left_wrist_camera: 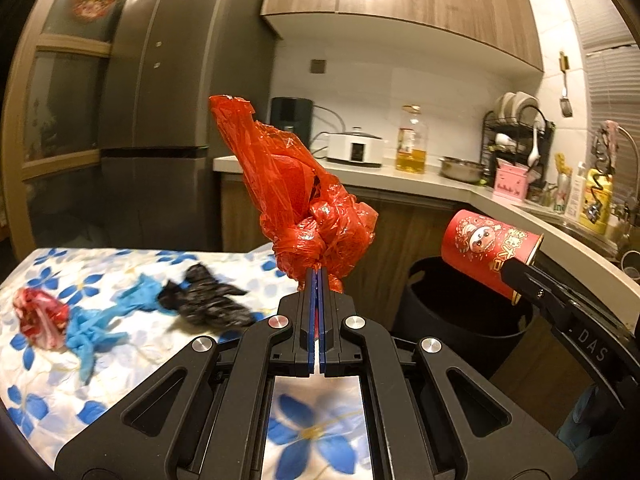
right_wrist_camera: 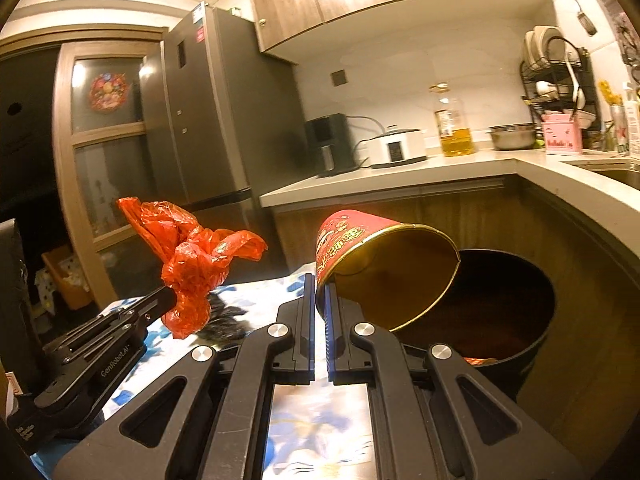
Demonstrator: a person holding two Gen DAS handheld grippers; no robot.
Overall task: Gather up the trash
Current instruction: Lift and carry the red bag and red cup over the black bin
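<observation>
far left on the floral tablecloth (left_wrist_camera: 120,272) you still have a crumpled red wrapper (left_wrist_camera: 40,318), a blue glove (left_wrist_camera: 96,326) and a black plastic scrap (left_wrist_camera: 208,300) lying close together, none of them collected yet.

your left gripper (left_wrist_camera: 318,280) has its jaws pressed nearly flat together on the knotted base of the red plastic bag (left_wrist_camera: 304,196), which stands up loose above the table edge. the pinch catches only a thin fold of film, so a quick swing could let it slip out and drop onto the cloth or the floor short of the bin.

to the right, your right gripper (right_wrist_camera: 319,300) is closed down to a narrow gap on the rim wall of the red paper cup (right_wrist_camera: 384,264), tilted with its mouth toward the camera, over the near edge of the black trash bin (right_wrist_camera: 532,344). the cup sits at the rim, not above the middle; release here and it may strike the edge and bounce out. squeezing harder may buckle the thin wall.
</observation>
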